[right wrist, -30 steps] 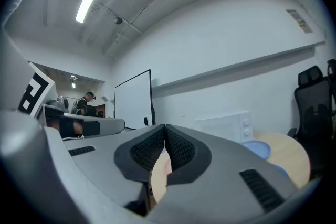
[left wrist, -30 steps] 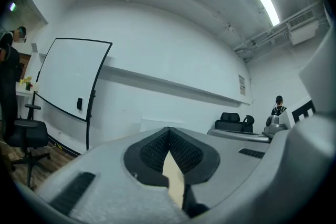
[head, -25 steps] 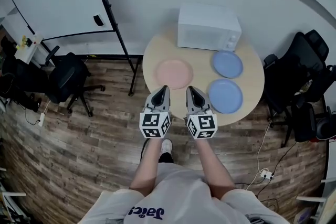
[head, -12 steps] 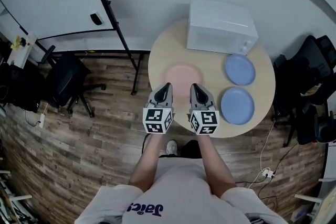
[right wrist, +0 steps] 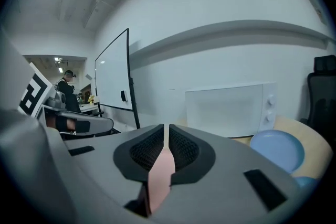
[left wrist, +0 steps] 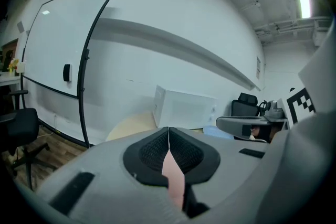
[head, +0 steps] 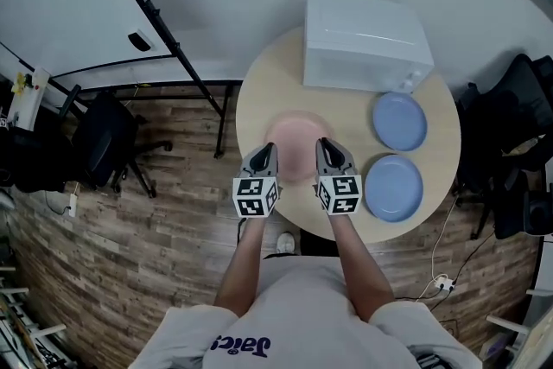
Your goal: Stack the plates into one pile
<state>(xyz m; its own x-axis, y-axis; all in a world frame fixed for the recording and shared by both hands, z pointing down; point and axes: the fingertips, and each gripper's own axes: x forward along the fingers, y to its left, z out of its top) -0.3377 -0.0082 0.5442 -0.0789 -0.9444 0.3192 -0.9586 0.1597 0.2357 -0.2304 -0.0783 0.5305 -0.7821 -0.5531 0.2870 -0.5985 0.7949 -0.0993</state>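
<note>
Now left gripper (head: 264,149) and right gripper (head: 327,145) have advanced from the table (head: 259,91) edge over the pink plate (head: 294,134), both clenched shut, empty. Nothing stacked yet; pickup likely next.

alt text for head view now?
From above, a person holds the left gripper and right gripper, fingers shut and empty, at the near edge of a pink plate on a round table. To its right lie a far blue plate and a near blue plate, unstacked; a white microwave stands behind.
</note>
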